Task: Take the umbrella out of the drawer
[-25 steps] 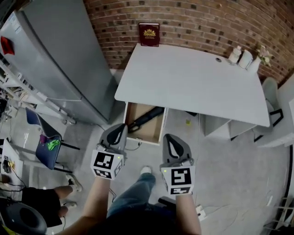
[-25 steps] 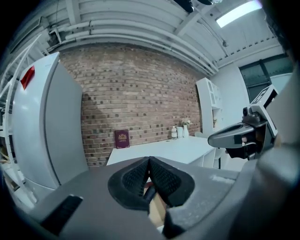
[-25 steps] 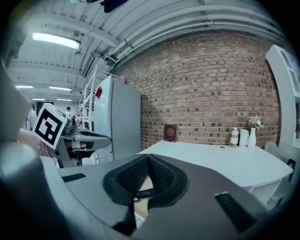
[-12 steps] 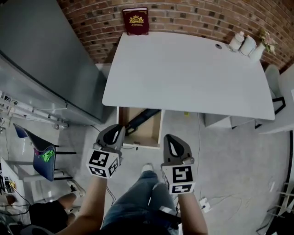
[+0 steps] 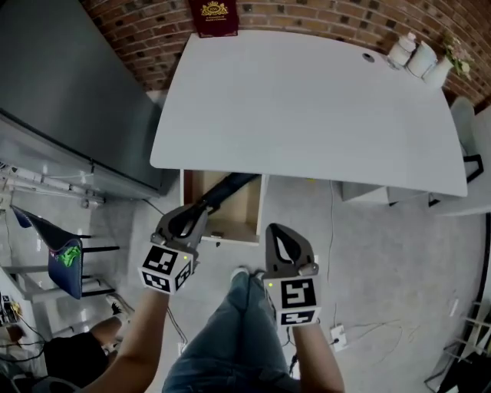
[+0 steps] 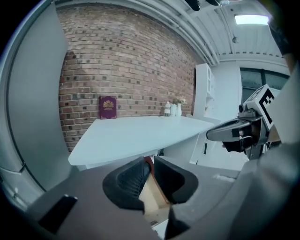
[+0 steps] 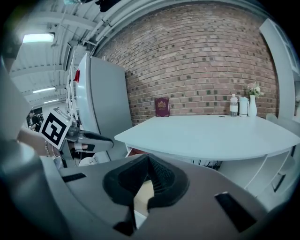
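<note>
Under the front left of the white table (image 5: 307, 100) a wooden drawer (image 5: 258, 213) stands pulled out. A black folded umbrella (image 5: 232, 186) lies slantwise in it, its near end hidden behind my left gripper (image 5: 202, 209). That gripper hovers over the drawer's front left corner. Its jaws are opening, with only a narrow gap in the left gripper view and nothing between them (image 6: 151, 174). My right gripper (image 5: 275, 229) hangs just right of the drawer's front, over the floor, shut and empty (image 7: 147, 169).
A tall grey cabinet (image 5: 69, 100) stands left of the table. A red book (image 5: 213, 14) leans on the brick wall, with bottles and a vase (image 5: 418, 57) at the table's far right. My jeans-clad legs (image 5: 230, 338) are below; a blue chair (image 5: 65, 257) sits at left.
Both grippers have come down and forward toward the open drawer. The left one now overlaps the drawer's front corner, and its jaws have parted slightly.
</note>
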The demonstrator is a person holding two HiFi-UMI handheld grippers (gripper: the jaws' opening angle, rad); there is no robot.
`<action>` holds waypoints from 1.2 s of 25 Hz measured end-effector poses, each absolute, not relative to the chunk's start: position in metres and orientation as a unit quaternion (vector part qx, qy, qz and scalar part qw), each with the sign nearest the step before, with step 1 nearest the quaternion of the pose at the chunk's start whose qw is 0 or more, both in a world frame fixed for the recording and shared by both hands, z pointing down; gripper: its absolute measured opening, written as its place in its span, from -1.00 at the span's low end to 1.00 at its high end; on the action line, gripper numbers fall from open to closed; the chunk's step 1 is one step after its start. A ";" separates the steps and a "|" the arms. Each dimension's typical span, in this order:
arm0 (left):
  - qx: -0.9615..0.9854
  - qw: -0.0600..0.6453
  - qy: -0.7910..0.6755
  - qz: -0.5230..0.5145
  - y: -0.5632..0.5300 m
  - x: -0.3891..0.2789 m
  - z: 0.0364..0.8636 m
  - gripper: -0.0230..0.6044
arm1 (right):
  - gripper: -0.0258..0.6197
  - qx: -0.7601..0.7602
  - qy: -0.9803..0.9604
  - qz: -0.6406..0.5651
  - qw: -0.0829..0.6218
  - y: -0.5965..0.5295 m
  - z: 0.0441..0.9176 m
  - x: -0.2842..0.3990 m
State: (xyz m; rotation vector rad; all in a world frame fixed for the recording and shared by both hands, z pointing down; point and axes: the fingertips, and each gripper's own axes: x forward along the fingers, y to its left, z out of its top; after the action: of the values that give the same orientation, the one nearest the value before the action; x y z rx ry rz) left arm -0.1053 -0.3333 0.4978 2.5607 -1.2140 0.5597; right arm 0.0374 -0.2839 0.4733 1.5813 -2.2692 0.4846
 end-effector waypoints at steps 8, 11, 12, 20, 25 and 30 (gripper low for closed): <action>0.879 0.112 -0.397 0.238 -0.351 -0.092 0.564 -0.73 | -0.95 0.553 -0.799 0.162 0.172 -0.293 0.531 0.050; 0.876 0.124 -0.391 0.253 -0.360 -0.091 0.593 -0.73 | -0.94 0.559 -0.795 0.170 0.165 -0.294 0.552 0.055; 0.875 0.125 -0.390 0.259 -0.363 -0.091 0.602 -0.73 | -0.94 0.560 -0.793 0.173 0.166 -0.293 0.560 0.055; 0.869 0.132 -0.348 0.327 -0.381 -0.077 0.676 -0.52 | -0.94 0.557 -0.789 0.196 0.171 -0.292 0.610 0.060; 0.858 0.136 -0.339 0.362 -0.396 -0.071 0.712 -0.34 | -0.94 0.546 -0.790 0.216 0.176 -0.286 0.638 0.058; 0.840 0.095 -0.320 0.428 -0.412 -0.074 0.750 -0.27 | -0.94 0.549 -0.782 0.238 0.174 -0.288 0.655 0.059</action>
State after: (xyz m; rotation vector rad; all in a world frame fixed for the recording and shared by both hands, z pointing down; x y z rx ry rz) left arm -0.0742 -0.4120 0.7501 2.4904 -0.9496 1.2678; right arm 0.0585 -0.2881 0.6554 1.5559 -2.2169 0.6741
